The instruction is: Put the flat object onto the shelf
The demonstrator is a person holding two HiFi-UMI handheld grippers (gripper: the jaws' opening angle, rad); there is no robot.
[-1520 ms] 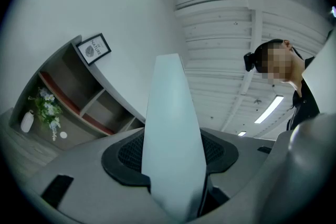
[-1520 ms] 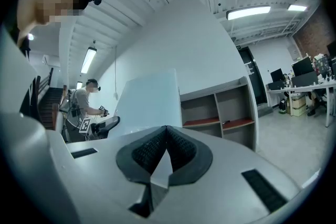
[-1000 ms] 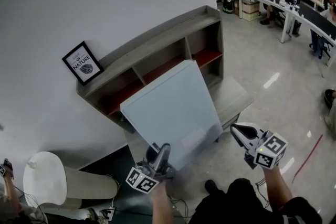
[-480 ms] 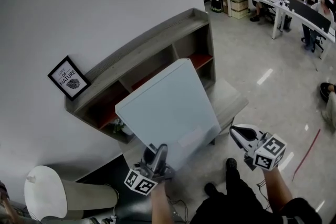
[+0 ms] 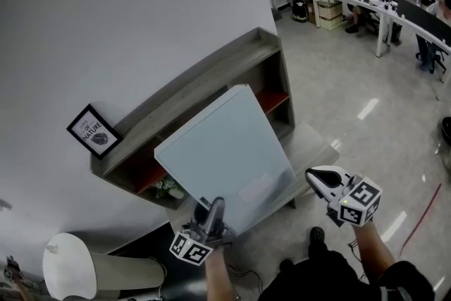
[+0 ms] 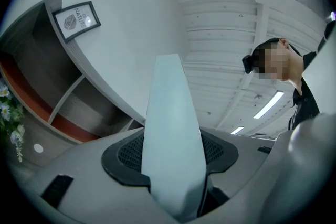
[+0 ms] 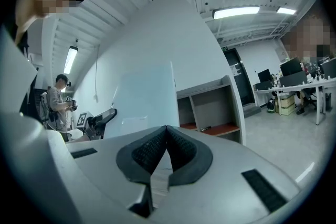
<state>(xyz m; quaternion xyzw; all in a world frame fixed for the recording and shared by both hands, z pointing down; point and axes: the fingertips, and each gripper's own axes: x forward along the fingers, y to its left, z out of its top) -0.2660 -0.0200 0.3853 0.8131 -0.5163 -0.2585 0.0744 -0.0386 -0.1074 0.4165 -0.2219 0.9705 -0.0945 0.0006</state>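
At far left a framed picture (image 5: 94,131) leans against the wall on top of the grey shelf (image 5: 204,84). My left gripper (image 5: 213,206) has its jaws clamped on the lower edge of the flat pale-blue panel (image 5: 225,151). The panel is held tilted in the air before the shelf's compartments. My right gripper (image 5: 316,177) hangs just beside the panel's lower right corner, jaws together on nothing.
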